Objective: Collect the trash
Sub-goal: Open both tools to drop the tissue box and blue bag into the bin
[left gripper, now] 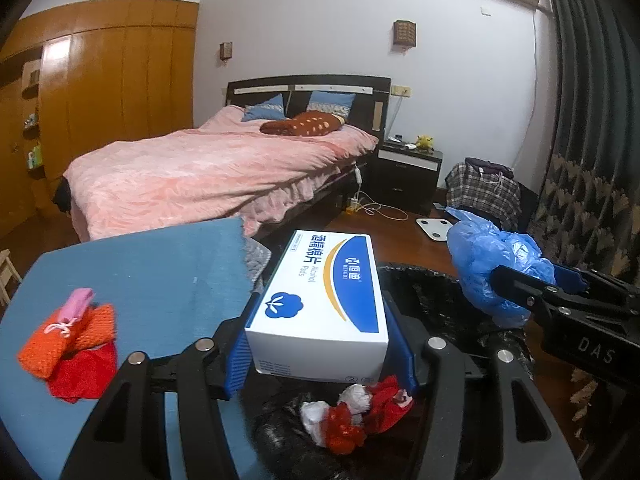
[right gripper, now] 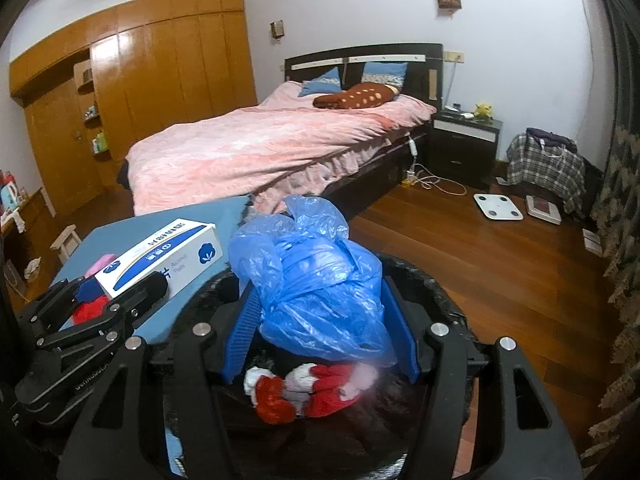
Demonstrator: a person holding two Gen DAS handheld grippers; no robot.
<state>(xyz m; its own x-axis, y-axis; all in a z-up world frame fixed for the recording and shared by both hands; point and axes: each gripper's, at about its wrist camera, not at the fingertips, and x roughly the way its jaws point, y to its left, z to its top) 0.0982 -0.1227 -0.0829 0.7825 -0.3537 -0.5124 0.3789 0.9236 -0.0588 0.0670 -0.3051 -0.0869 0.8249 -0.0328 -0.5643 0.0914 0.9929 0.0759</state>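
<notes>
While both loads are hanging over the black-lined bin point(right gripper: 448, 300), we're pinching the alcohol pad box point(left gripper: 320, 304) in the left tongs point(left gripper: 320, 364) across its short sides, long axis pointing away from us; stiff, light. Right tongs point(right gripper: 320, 344) are squeezing the blue plastic bag point(right gripper: 312, 280): soft, slippery, crumpled.

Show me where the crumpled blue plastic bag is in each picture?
Left wrist view: the blue plastic bag is at the right, pinched in the right claw, above the black bin's rim.
Right wrist view: the blue plastic bag fills the centre, between that claw's blue fingers.
Shared landmark: the white alcohol pads box, held by the left claw.
</notes>
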